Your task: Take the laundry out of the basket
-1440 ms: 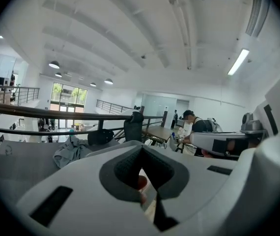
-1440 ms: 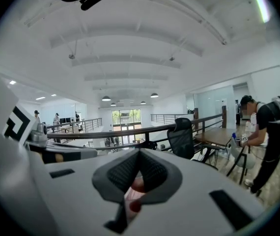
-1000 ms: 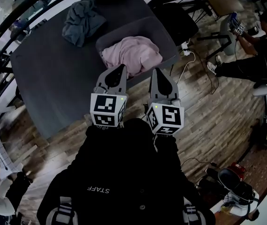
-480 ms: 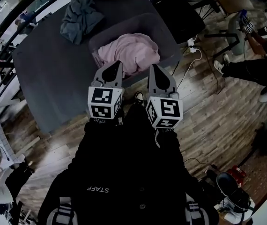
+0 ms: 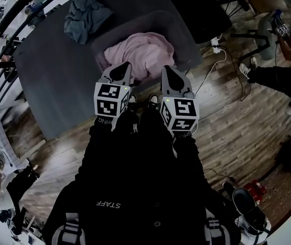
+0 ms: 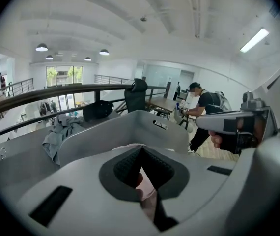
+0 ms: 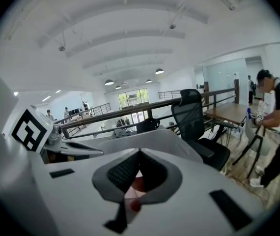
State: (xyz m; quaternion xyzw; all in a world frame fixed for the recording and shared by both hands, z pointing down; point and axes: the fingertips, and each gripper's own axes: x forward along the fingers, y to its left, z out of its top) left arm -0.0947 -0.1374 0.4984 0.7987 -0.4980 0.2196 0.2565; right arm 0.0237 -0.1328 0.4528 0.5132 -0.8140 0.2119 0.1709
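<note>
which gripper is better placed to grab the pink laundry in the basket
Left, narrowly: the left gripper points into the pink laundry in the basket, the right gripper nearer its right edge. Both are shut and must open first.

The person wears a black long-sleeved top with white lettering across the front and grey-striped straps at the shoulders. The left gripper and the right gripper have pale grey, wedge-shaped shells, and each carries a white cube printed with black square markers. Seen close, the grey fingers are lined with dark ribbed pads, and black rectangular slots are cut into the shells
</note>
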